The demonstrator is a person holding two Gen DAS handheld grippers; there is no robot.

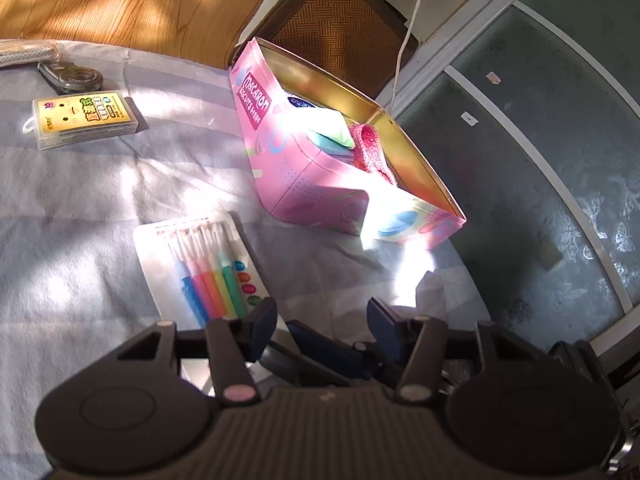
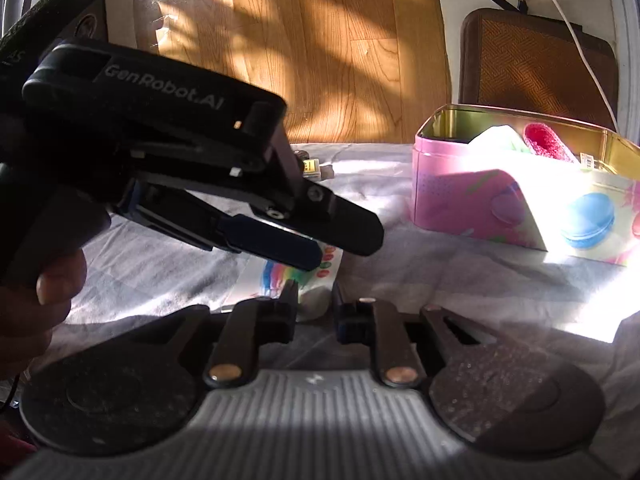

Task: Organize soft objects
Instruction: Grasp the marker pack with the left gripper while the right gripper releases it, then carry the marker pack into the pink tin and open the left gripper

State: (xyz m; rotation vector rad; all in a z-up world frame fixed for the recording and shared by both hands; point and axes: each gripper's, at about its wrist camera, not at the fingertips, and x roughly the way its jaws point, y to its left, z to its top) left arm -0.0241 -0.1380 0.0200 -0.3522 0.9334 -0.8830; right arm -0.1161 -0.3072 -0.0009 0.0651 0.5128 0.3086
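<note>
Two grippers and one open tin make up our main entries. We list first the pink macaron tin (image 1: 320,176), standing lidless at centre frame in the left wrist view, on the pale blue-grey cloth (image 1: 80,208). Inside it we count a folded pale green and blue soft piece (image 1: 332,136) toward the middle and a pink fuzzy sock-like item (image 1: 370,148) just beside it, leaning against the gold inner wall. A dark blue round object sits deeper in the tin, too hidden for us to name.

Surrounding items, left wrist view: a pack of coloured pens (image 1: 208,272) at lower centre left, partly behind the left gripper (image 1: 322,312); a clear plastic card case (image 1: 82,120) at upper left; a small grey camera (image 1: 70,76) above it. A brown woven cushion (image 1: 332,28) lies on the wooden floor (image 1: 120,0) behind the tin, and a white cable (image 1: 404,52) runs down past it.

We record the left gripper with its fingers spread moderately, nothing between them. In the right wrist view it crosses the left half of the frame, hiding part of the pen pack. The right gripper (image 2: 314,304) shows a narrow gap, empty, with the tin at upper right.
</note>
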